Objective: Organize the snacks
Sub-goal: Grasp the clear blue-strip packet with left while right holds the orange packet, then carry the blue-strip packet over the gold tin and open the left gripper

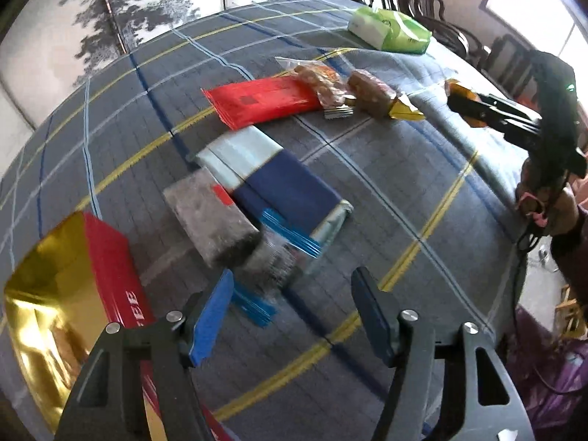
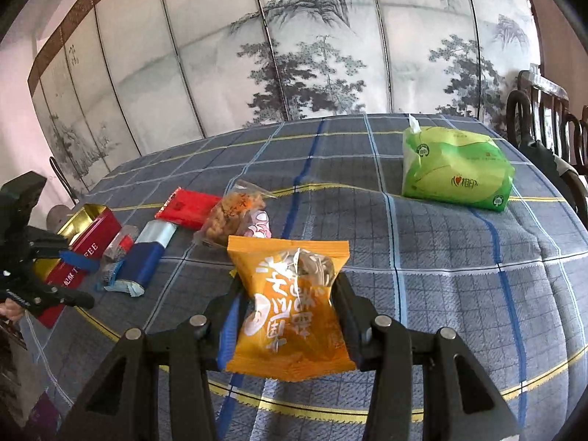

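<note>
My right gripper is shut on an orange snack packet, held above the checked tablecloth; it also shows as the right gripper at the right edge of the left wrist view. My left gripper stands open over the cloth with nothing between its blue pads. Just beyond its tips lie a small grey packet, a blurred silvery packet and a blue and silver pack. A red and gold tin sits at its left. Farther off are a red pack and a clear bag of snacks.
A green tissue pack lies at the far right of the table. A brown wrapped snack sits beside the clear bag. Dark wooden chairs line the right side, and a painted folding screen stands behind the table.
</note>
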{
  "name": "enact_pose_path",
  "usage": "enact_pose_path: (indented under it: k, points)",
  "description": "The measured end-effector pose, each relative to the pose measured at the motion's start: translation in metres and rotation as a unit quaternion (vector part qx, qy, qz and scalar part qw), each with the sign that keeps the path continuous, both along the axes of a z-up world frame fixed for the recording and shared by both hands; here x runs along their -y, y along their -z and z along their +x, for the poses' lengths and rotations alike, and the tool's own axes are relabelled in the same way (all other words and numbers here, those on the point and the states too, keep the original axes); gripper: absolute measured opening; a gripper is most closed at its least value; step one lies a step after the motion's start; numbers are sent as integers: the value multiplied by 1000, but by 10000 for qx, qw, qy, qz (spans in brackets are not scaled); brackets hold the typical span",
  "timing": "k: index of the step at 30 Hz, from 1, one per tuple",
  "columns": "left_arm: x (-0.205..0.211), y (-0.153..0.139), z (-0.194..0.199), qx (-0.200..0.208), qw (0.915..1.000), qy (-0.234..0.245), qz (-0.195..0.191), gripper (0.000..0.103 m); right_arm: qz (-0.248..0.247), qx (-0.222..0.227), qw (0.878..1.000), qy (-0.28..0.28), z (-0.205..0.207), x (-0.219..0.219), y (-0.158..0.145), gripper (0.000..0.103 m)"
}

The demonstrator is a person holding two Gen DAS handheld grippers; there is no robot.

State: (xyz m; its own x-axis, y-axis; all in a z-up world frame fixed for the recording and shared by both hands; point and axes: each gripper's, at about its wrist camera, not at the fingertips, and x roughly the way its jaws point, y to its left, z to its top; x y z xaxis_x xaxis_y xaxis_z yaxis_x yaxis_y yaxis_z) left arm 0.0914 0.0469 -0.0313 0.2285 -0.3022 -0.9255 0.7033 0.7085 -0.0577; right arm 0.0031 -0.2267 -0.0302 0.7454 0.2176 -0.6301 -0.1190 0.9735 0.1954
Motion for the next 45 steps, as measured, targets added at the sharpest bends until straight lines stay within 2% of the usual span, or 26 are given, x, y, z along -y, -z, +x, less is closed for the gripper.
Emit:
enact_pose_path:
  k: [3,7,11,12,14,17,18,19,23,25,27,29,31,33,36,38,40,42,45]
  points:
    - [5,1,2,-73,9994,319,109,61,75,5,10000,-7,-1,1,0,47]
    - [11,7,4,80,9971,616,449,51,131,2,9999,-5,0,2,1,47]
    - [10,10,16,-178,9961,787,369,48,131,4,9999,-22,0,3,2,47]
    - [10,11,18,-183,9959,798,395,42,134,-2,9999,-25,0,3,2,47]
    - [11,18,24,-243,9953,825,453,41,135,-2,9999,-23,1,3,1,47]
    - [12,18,24,-172,9956,820,411,39,138,-16,9999,-26,1,3,2,47]
    - [13,18,23,-128,9958,784,446,34,141,-27,9999,-24,2,3,2,47]
    - [13,17,21,-87,9965,701,449,28,145,-32,9999,-26,2,3,2,47]
    - [5,14,10,47,9988,-42,476,24,153,-40,9999,-27,2,2,2,47]
    - [-3,11,0,78,9984,-448,340,24,162,-33,9999,-22,3,2,2,47]
    - [-14,6,-14,-103,9954,-957,3,24,164,-40,9999,-8,4,1,3,47]
    - [-19,2,-27,-169,9923,-1210,-223,24,153,-58,9999,-4,5,0,3,47]
    - [-17,-7,-44,-63,9905,-1275,-504,26,134,-102,9999,-1,6,0,4,47]
    - [-16,-11,-54,-1,9892,-1334,-600,26,96,-152,9998,17,8,-2,5,47]
    - [-20,-17,-62,9,9844,-1547,-834,22,52,-154,9999,25,9,-3,5,47]
    - [-20,-11,-59,-77,9840,-1628,-719,22,46,-178,9998,37,10,-4,6,47]
    - [-24,-2,-55,-376,9821,-1693,-737,22,32,-201,9998,65,11,-4,7,47]
    - [-27,-4,-59,-246,9821,-1684,-806,22,25,-188,9998,79,11,-4,6,47]
    - [-28,-6,-62,-54,9824,-1744,-670,21,24,-181,9998,89,10,-4,7,47]
